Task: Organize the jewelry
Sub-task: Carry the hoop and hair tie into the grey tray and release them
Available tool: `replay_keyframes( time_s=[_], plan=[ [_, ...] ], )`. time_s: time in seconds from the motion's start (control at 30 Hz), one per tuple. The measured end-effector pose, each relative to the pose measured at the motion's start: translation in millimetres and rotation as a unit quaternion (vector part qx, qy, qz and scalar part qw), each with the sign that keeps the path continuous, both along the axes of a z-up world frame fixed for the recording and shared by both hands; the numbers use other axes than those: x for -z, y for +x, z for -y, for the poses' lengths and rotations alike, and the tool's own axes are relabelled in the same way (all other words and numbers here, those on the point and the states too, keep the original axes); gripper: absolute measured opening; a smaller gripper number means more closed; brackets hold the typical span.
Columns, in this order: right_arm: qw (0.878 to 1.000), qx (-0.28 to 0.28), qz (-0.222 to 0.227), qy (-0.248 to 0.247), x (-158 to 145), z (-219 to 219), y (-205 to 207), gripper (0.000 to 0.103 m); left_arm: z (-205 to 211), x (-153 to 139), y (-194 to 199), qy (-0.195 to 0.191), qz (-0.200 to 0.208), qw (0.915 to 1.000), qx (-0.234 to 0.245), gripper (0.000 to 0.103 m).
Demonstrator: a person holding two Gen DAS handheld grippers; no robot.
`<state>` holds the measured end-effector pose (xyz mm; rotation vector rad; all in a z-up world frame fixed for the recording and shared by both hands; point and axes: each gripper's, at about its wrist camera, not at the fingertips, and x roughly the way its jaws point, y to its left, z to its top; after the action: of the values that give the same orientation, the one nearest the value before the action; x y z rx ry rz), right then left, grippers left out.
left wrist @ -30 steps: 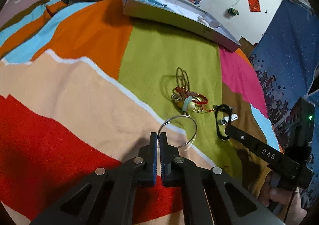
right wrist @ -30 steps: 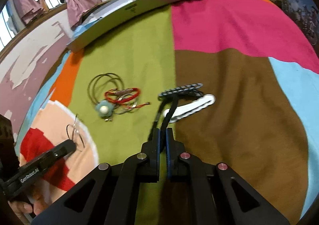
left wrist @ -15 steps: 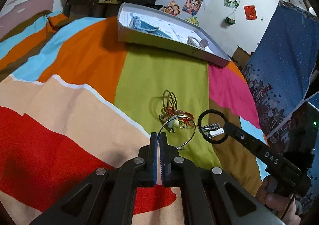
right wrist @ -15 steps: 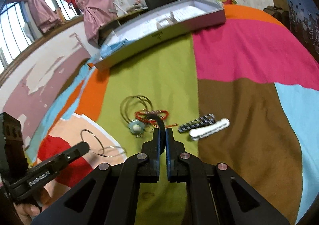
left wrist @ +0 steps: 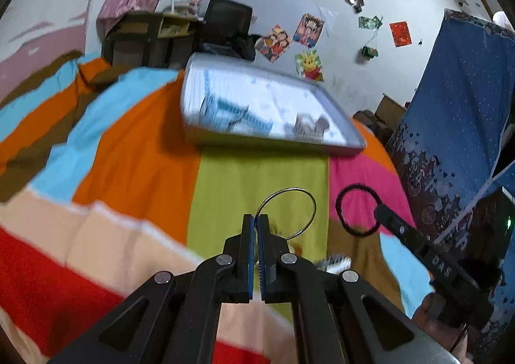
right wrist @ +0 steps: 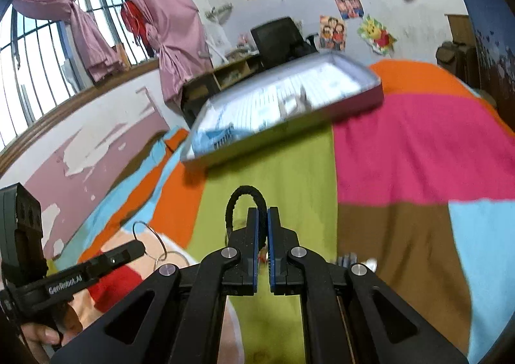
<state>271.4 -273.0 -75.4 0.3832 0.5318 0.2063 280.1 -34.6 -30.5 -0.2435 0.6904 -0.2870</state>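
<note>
Two claws are up off the bed now, each carrying a piece that lay on the cover a second ago. In your left wrist view, your left claw [left wrist: 256, 219] is clamped on the thin silver wire hoop [left wrist: 286, 212], a smooth round ring held above the striped patchwork bedspread [left wrist: 135, 170]; beside it the right claw [left wrist: 379, 211] holds the black fabric hair tie loop [left wrist: 354, 211]. The shallow grey rectangular tray [left wrist: 273, 138] lies ahead, blurred.

In your right wrist view, your right claw [right wrist: 260, 215] is pinched shut on the fuzzy black loop [right wrist: 239, 199], which has risen clear of the green stripe. Your left claw [right wrist: 141, 246] shows lower left with the hoop [right wrist: 151, 235]. The tray [right wrist: 289, 125] looms larger than before.
</note>
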Motion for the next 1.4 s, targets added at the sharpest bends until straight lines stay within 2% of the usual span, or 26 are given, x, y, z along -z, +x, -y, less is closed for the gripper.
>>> replay_keyframes(
  time_s=[0.2, 0.33, 0.47, 0.6, 0.87, 1.0, 1.1, 1.13, 1.17, 1.2, 1.23, 1.3, 1.4],
  plan=[
    [0.999, 0.009, 0.035, -0.006, -25.8, 14.7, 40.7, 0.005, 13.1, -34.9, 67.2, -0.015, 0.023, 0.9996, -0.004, 0.003],
    [0.998, 0.026, 0.057, -0.016, -46.4, 30.0, 83.3, 0.005, 30.3, -45.2, 110.4, -0.005, 0.05, 0.9987, -0.003, 0.003],
    [0.996, 0.067, 0.045, -0.033, -52.7, 48.0, 131.0, 0.005, 46.7, -35.6, 144.2, -0.004, 0.055, 0.9985, 0.007, 0.003],
    [0.993, 0.106, 0.018, -0.044, -45.9, 63.2, 168.1, 0.005, 57.2, -16.7, 171.3, 0.008, 0.039, 0.9992, 0.007, 0.003],
    [0.99, 0.123, -0.012, -0.065, -20.2, 64.3, 190.1, 0.005, 68.3, 11.5, 191.2, 0.028, -0.001, 0.9996, 0.007, 0.003],
    [0.99, 0.122, -0.024, -0.071, -13.2, 61.3, 192.2, 0.006, 69.4, 15.0, 189.6, 0.044, -0.004, 0.999, -0.004, 0.005],
    [0.99, 0.118, -0.024, -0.079, -13.9, 57.4, 192.3, 0.01, 70.4, 14.4, 185.7, 0.053, -0.003, 0.9986, -0.008, 0.014],
    [0.99, 0.115, -0.022, -0.084, -15.4, 55.1, 190.7, 0.013, 69.5, 13.7, 185.0, 0.054, -0.001, 0.9985, -0.01, 0.025],
    [0.99, 0.112, -0.018, -0.089, -17.1, 52.9, 188.3, 0.025, 68.8, 12.9, 182.4, 0.056, 0.002, 0.9984, -0.014, 0.032],
    [0.989, 0.111, -0.014, -0.093, -18.2, 53.7, 186.2, 0.037, 66.7, 10.6, 177.6, 0.054, 0.009, 0.9983, -0.021, 0.046],
    [0.988, 0.114, -0.009, -0.103, -21.5, 52.3, 182.1, 0.041, 63.5, 8.1, 174.8, 0.05, 0.015, 0.9983, -0.026, 0.063],
    [0.987, 0.114, -0.002, -0.113, -27.7, 52.1, 175.3, 0.043, 56.2, 1.7, 164.1, 0.035, 0.036, 0.9978, -0.043, 0.072],
    [0.986, 0.112, 0.005, -0.123, -38.6, 56.2, 162.4, 0.043, 50.7, -10.4, 152.2, 0.029, 0.047, 0.9974, -0.047, 0.076]
  ],
)
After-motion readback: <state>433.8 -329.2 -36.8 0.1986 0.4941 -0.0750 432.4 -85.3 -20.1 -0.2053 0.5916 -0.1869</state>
